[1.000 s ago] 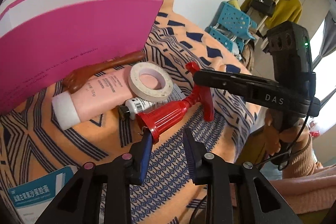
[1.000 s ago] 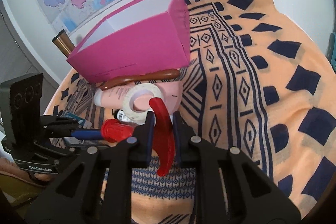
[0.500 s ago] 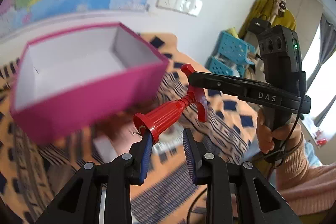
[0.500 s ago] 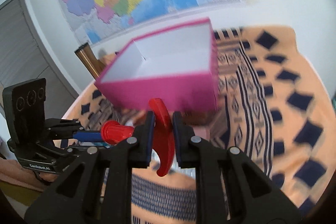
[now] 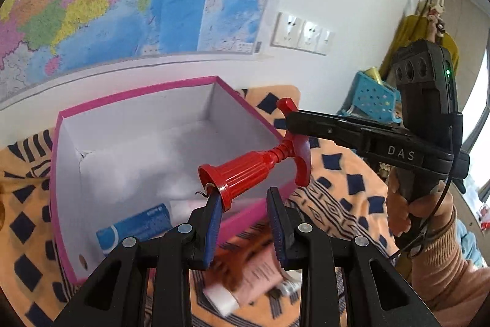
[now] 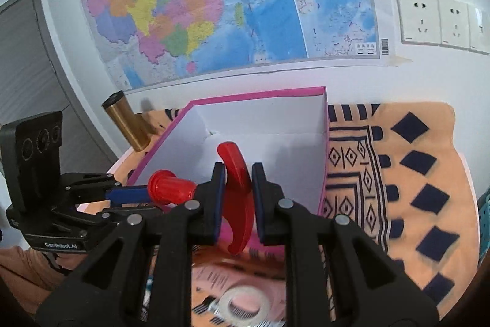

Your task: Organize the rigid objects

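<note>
The pink box [image 5: 141,149] sits on the table, a blue packet [image 5: 134,227] inside. Above its near wall hangs the red tool [image 5: 254,170], right gripper [image 6: 235,192] clenched on its crossbar, left gripper [image 5: 245,216] released beside its flared end. Step: boxing; next, lower and release.

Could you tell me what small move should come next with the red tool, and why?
Probably carry it a little further forward, then lower it into the pink box. The right gripper is shut on the red tool by its curved crossbar, which hangs at the box's near wall, while the left gripper is open, only one finger at its flared end. The box is open-topped, with room beside a blue packet.
</note>
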